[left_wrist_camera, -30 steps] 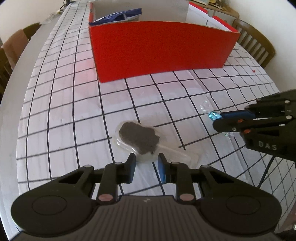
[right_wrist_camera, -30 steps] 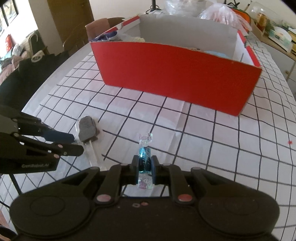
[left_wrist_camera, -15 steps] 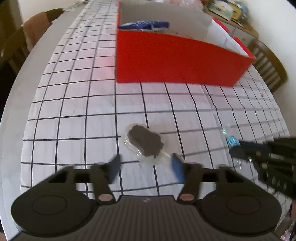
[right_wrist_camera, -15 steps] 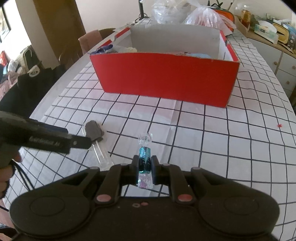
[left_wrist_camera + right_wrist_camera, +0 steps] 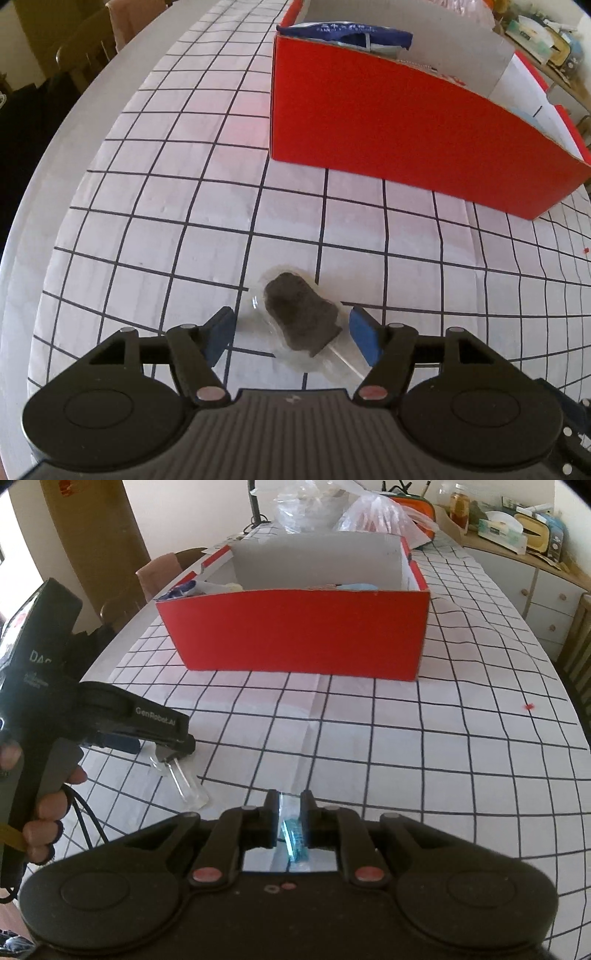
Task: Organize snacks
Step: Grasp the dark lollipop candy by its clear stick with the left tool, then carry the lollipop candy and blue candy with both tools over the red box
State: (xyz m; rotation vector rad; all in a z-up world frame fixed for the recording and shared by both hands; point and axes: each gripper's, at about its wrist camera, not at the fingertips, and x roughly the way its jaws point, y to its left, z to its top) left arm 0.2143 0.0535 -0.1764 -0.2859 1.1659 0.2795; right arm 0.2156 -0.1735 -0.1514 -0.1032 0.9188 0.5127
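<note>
Red cardboard box [image 5: 406, 125] serving as landmark, standing open-topped on the tabletop [image 5: 155, 206], which is covered by a white cloth with a black grid. A blue snack packet [image 5: 347, 33] is sticking up over the box's near-left corner, and further wrapped items are lying inside it, too small to identify in the right wrist view.

Left gripper [image 5: 291, 334] is pointing steeply down at the tabletop in front of the box, toward the viewer, its jaws standing wide apart. A dark chocolate-coloured ice-lolly-shaped snack in a clear wrapper [image 5: 301, 321] is lying flat on the cloth between the two blue pads [image 5: 221, 332], which are flanking it without pressing on it. Its stick end is pointing away from the box. In the right wrist view the same gripper [image 5: 162, 744] is being carried by a hand [image 5: 40, 805] on the left, with the clear wrapper tail [image 5: 186, 784] showing beneath it.

Right gripper [image 5: 289, 821] is hovering in front of the box's long red wall, nearer the viewer, its jaws drawn narrow and clamping a small blue-wrapped sweet [image 5: 293, 836], with the twisted clear end of the wrapper rising between the fingers
</note>
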